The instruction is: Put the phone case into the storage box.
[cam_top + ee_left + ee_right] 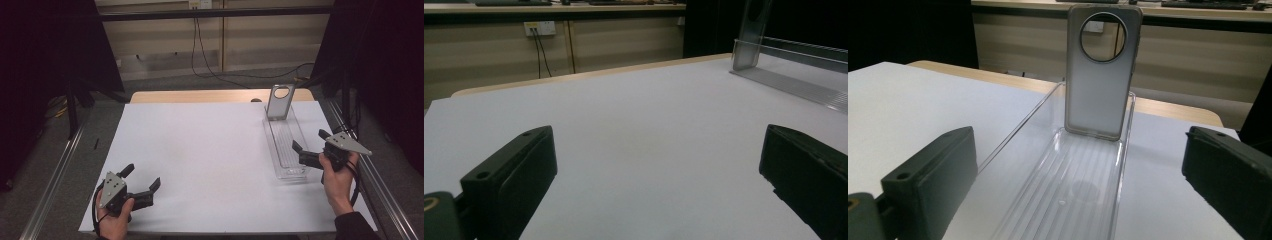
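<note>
The right gripper [311,146] hovers wide open, empty, beside the clear tray [287,155]. A phone case [1099,75] stands upright at the tray's far end. The left gripper [141,177] is open and empty over the desk [200,150]

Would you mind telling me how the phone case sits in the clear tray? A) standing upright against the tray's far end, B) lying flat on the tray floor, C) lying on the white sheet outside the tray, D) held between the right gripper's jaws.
A: the phone case stands upright at the far end of the clear tray, its round camera hole at the top, while the right gripper is open short of it.
</note>
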### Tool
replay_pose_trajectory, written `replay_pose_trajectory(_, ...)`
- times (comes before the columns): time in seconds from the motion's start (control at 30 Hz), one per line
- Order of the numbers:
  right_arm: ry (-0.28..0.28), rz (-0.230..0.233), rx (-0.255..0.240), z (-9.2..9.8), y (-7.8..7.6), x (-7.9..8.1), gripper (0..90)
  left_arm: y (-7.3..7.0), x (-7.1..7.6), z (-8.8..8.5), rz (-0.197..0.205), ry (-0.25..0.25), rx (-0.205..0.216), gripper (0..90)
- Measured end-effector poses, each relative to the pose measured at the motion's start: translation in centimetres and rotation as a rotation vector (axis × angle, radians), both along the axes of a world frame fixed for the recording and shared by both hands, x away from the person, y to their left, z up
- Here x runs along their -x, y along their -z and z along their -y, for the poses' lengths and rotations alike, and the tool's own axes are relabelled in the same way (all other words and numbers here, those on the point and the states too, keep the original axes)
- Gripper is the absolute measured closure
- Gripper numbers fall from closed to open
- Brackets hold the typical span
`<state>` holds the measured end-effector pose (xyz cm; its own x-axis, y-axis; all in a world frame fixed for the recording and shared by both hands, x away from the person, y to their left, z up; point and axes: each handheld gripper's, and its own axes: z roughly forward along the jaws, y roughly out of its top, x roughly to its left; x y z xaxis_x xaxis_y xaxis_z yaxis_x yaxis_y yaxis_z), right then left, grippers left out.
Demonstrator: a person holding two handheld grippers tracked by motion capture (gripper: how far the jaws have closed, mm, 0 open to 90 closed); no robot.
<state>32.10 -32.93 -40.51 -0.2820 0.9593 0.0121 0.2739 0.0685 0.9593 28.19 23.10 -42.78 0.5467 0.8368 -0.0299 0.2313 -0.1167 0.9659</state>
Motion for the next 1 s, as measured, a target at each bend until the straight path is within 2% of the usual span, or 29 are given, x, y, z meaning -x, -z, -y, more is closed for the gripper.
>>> replay_pose_trajectory(0.27,0.007,0.014,-0.018,-0.4,0.6,2.2,0.8,0.0,0.2,0.0,-0.003,-0.006,0.013,2.0)
replay_pose_trajectory(0.37,0.017,0.021,-0.005,-0.5,0.9,3.0,1.5,-0.1,0.3,0.0,-0.002,0.001,-0.002,2.0)
replay_pose_trajectory(0.47,0.017,0.023,-0.028,-0.6,1.2,3.9,1.6,-0.1,0.4,0.1,0.001,-0.002,0.001,2.0)
replay_pose_trajectory(0.53,0.02,0.037,-0.018,-0.6,1.3,4.6,1.5,-0.1,0.4,0.1,0.001,-0.002,0.0,2.0)
replay_pose_trajectory(0.73,0.01,0.021,-0.035,-0.6,2.2,5.8,1.7,-0.1,0.4,0.1,0.002,-0.003,-0.003,2.0)
replay_pose_trajectory(0.9,0.023,0.043,-0.041,-0.4,2.2,6.9,1.4,-0.1,0.4,0.0,-0.001,-0.001,0.004,1.9)
replay_pose_trajectory(1.0,0.01,0.029,-0.038,-0.4,2.5,7.5,1.3,-0.1,0.4,0.0,-0.001,-0.002,0.006,1.9)
